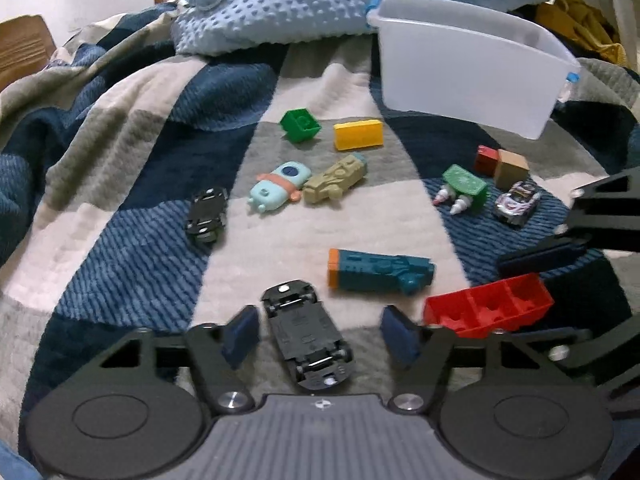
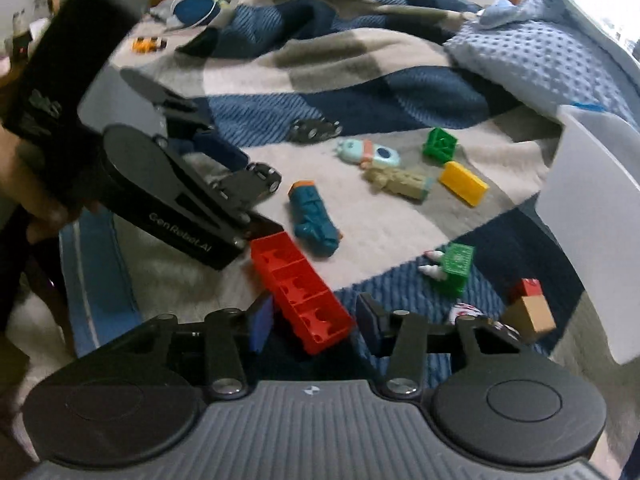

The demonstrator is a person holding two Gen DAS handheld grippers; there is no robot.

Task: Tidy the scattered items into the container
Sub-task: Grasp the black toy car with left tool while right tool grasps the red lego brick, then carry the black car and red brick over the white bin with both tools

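A home bedroom: checked blanket (image 1: 132,184), pillow (image 1: 280,12), scattered toys.

Left gripper (image 1: 320,336) with black linked arms, dark blue pads (image 1: 240,334), silver pivot screws, ribbed grey housing, round black side discs, right gripper (image 2: 314,322) alike, white "GenRobot.AI" lettering

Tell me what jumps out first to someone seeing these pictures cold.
Toys strewn over a checked blanket, with a white bin at the far right. Nearest, the left gripper straddles an upturned black toy car, its pads not yet touching it. The right gripper straddles one end of a hollow red brick; whether its pads touch yet is unclear.
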